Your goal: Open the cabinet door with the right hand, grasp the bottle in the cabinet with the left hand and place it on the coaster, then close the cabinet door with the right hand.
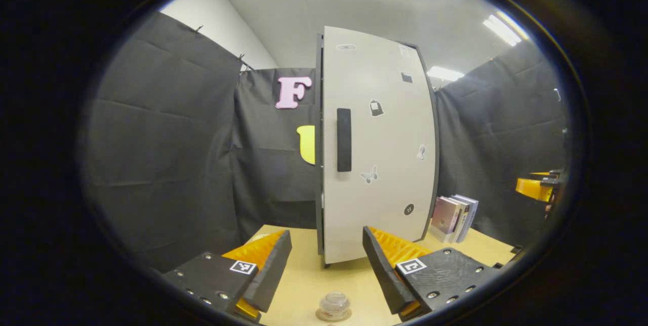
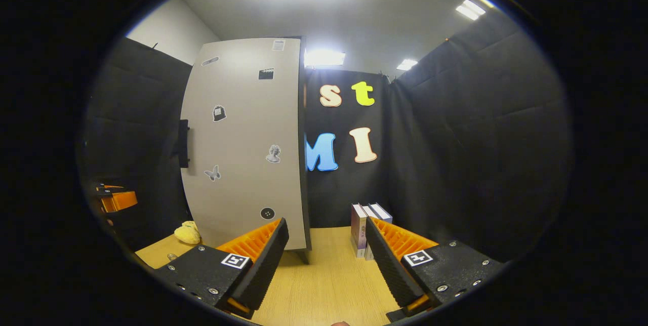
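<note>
Cabinet shut, bottle on its coaster, both of my tongs spread and holding nothing.

With the cabinet door (image 1: 377,149) as my landmark: in the left gripper view my left gripper (image 1: 326,265) hangs in front of it, fingers wide apart, and the bottle (image 1: 334,304) stands on the coaster (image 1: 320,315) on the wooden table (image 1: 314,275) between them, nearer me than the door. The black handle (image 1: 344,139) sits by the door's left edge; small stickers (image 1: 375,108) dot the panel, too small to read. Right of the door stand books (image 1: 452,217). In the right gripper view my right gripper (image 2: 326,265) is parted too, the door (image 2: 245,144) to its left, a yellow soft thing (image 2: 188,233) at the door's left foot, the books (image 2: 365,226) to its right.
</note>
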Demonstrator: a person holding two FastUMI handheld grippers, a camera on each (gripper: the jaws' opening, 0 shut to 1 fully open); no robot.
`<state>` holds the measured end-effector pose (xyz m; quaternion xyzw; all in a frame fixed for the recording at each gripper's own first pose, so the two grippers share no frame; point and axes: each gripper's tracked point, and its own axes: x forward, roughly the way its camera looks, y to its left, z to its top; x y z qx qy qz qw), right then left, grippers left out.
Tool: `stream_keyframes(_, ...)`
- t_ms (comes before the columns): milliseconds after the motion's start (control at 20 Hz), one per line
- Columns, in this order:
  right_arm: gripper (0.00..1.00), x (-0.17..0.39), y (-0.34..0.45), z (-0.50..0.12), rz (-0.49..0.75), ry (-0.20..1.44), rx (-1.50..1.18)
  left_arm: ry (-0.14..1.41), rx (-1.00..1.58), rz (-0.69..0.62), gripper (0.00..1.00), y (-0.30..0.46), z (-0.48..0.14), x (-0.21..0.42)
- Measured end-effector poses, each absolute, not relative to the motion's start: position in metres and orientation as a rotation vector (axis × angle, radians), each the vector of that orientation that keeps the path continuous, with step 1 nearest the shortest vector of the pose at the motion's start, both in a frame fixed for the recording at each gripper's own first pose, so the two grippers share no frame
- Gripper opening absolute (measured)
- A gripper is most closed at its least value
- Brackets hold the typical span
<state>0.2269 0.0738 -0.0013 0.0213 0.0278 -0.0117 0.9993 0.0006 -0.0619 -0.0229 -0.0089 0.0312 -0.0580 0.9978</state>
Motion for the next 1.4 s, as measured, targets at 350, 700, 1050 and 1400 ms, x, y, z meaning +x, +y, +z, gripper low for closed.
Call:
stream_keyframes(350, 0.94, 0.237, 0.079, 0.007, -0.023, 0.038, 0.030, 0.062, -0.019, -0.103, 0.84, -0.060, -0.023, 0.005)
stream_keyframes(700, 0.94, 0.244, 0.085, 0.009, -0.021, 0.032, 0.025, 0.062, -0.018, -0.089, 0.88, -0.056, -0.025, 0.011)
stream_keyframes(1050, 0.91, 0.247, 0.089, 0.011, -0.020, 0.022, 0.029, 0.058, -0.010, -0.089, 0.84, -0.052, -0.027, 0.019)
stream_keyframes(1400, 0.94, 0.246, 0.091, 0.015, -0.026, 0.009, 0.028, 0.056, -0.013, -0.090, 0.88, -0.047, -0.027, 0.019)
